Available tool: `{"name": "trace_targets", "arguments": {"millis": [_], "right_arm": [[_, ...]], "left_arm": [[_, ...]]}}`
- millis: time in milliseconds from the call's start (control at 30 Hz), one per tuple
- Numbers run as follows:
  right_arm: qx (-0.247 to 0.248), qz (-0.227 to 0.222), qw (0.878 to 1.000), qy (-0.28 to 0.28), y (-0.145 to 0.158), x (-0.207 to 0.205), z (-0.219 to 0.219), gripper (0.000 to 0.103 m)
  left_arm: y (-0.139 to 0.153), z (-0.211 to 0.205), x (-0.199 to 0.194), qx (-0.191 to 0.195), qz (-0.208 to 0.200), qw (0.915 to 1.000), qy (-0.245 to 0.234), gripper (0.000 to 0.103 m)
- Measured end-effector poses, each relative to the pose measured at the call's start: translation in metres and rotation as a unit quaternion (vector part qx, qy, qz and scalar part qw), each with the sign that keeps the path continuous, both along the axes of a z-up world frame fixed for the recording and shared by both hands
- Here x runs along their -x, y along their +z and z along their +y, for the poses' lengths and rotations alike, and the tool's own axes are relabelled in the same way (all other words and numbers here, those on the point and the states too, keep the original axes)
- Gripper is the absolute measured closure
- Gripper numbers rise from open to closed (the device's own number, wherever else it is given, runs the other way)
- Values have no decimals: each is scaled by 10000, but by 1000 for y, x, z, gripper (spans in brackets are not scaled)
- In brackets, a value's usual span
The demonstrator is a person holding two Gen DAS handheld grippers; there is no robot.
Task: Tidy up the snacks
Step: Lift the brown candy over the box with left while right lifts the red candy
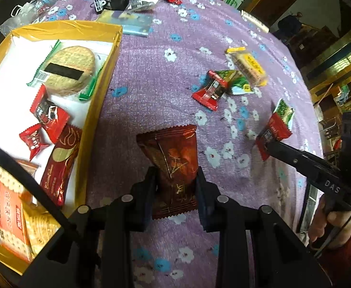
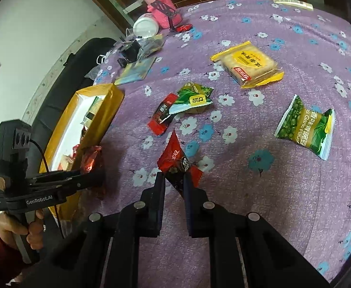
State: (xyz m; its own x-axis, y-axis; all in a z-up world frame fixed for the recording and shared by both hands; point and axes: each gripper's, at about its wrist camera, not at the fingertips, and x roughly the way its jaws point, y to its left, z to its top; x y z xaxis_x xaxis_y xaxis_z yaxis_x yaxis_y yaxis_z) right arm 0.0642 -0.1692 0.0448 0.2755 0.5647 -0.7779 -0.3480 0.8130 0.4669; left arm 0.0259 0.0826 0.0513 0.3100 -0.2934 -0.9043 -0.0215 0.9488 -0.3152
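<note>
My left gripper [image 1: 175, 180] is shut on a dark red snack packet [image 1: 173, 165] and holds it above the purple flowered cloth, just right of the yellow box [image 1: 103, 72]. The box holds a round cracker pack [image 1: 69, 69], red candies [image 1: 48, 115] and other packets. My right gripper [image 2: 174, 182] is shut on a small red candy packet [image 2: 175, 163], lifted off the cloth. In the left wrist view it shows at the right [image 1: 271, 147] with that packet [image 1: 274, 132]. The left gripper [image 2: 96, 180] shows beside the box [image 2: 98, 117].
On the cloth lie a yellow cracker pack [image 2: 250, 64], a green garlic pea pack [image 2: 305, 127], a small green pack [image 2: 194, 96] and a red candy [image 2: 162, 112]. At the far edge are a pink jar [image 2: 161, 12], a white lid [image 2: 145, 26], a booklet [image 2: 137, 70] and clutter.
</note>
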Motion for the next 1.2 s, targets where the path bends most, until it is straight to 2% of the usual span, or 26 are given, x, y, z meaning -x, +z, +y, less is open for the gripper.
{"name": "trace_targets", "arguments": {"millis": [133,433,800,867,1000,1200], "right_arm": [[53,31,10000,38,-1,-3,4,90],[794,-238,9958,386,-14,-31,37,90],[1192,-361,9900,661,-18,-44,55,87],[1211,-393,9897,650,-18,-46,57,87],[1209,-509,9894,631,-15,-45,57,94],[764,-517,9945,497,0,-34,52,96]], "left_arm": [[3,3,7,37,-39,10000,12,71],[6,6,11,108,-43,9999,96,71],[17,21,22,331,-167,9987,353,71],[18,23,22,343,-179,9986,363,71],[23,28,27,390,-236,9980,429,71],[31,44,36,454,-329,9965,617,71]]}}
